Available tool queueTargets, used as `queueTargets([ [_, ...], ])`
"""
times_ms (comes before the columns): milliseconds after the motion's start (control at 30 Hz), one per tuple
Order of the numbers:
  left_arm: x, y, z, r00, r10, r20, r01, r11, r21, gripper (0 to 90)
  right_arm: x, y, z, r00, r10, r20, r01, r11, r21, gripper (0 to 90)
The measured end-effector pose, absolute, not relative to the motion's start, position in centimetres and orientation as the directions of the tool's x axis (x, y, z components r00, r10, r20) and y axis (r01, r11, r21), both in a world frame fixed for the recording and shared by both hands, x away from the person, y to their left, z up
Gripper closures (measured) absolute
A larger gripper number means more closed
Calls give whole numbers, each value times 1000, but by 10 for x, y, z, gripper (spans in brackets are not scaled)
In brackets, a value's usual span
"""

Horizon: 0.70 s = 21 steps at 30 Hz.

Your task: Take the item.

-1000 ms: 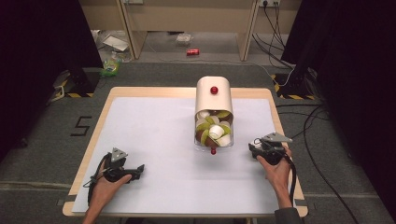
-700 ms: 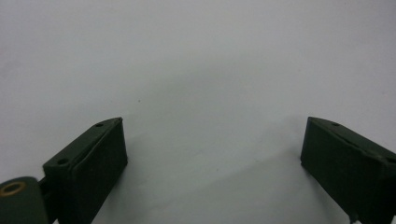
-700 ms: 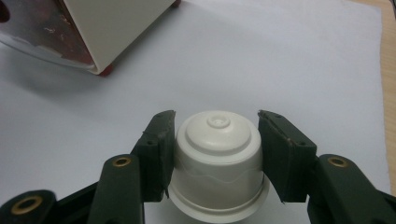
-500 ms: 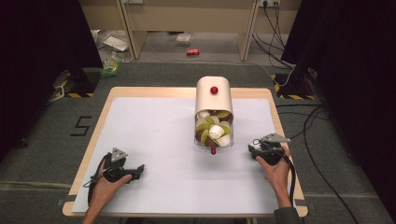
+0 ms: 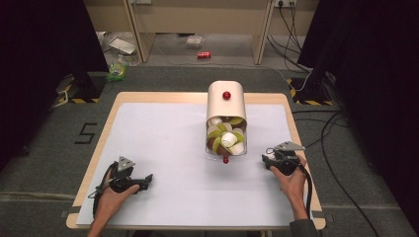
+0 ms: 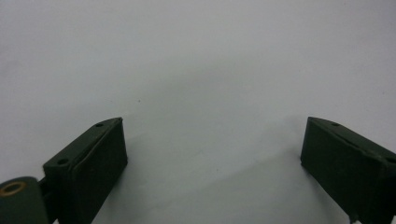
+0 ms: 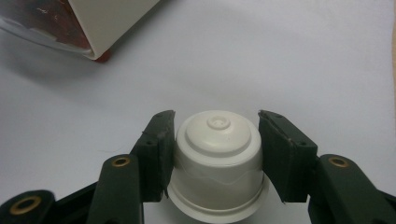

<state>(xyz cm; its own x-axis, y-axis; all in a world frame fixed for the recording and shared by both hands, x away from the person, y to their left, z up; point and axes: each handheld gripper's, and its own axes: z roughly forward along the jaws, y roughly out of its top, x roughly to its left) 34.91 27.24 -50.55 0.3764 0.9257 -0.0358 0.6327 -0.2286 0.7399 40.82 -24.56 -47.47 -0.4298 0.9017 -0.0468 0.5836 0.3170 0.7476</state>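
A cream cylindrical container (image 5: 226,106) with a red knob lies on its side at the middle of the white table mat (image 5: 163,143), its open end facing me and packed with white, green and brown coffee capsules (image 5: 226,137). My right gripper (image 5: 268,160) rests on the mat to the right of that opening, shut on a white capsule (image 7: 218,163) that sits between its pads, flat end toward the camera. The container's corner (image 7: 102,23) lies beyond it. My left gripper (image 5: 146,180) sits near the front left edge, its jaws (image 6: 212,158) wide apart over bare mat.
The wooden table edge (image 5: 296,143) frames the mat. Cables (image 5: 336,148) trail on the floor at the right. A red can (image 5: 203,55) and litter lie on the floor beyond the table, near wooden furniture legs.
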Motion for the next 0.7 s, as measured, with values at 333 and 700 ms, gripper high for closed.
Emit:
queueTargets([
  [333,349,272,-505,376,926,-36,633,-229,740,63,409,-245,-477,-435,900,-42,599,323,732,475],
  [700,349,272,-505,376,926,-36,633,-229,740,63,409,-247,-476,-424,906,-19,609,300,734,406],
])
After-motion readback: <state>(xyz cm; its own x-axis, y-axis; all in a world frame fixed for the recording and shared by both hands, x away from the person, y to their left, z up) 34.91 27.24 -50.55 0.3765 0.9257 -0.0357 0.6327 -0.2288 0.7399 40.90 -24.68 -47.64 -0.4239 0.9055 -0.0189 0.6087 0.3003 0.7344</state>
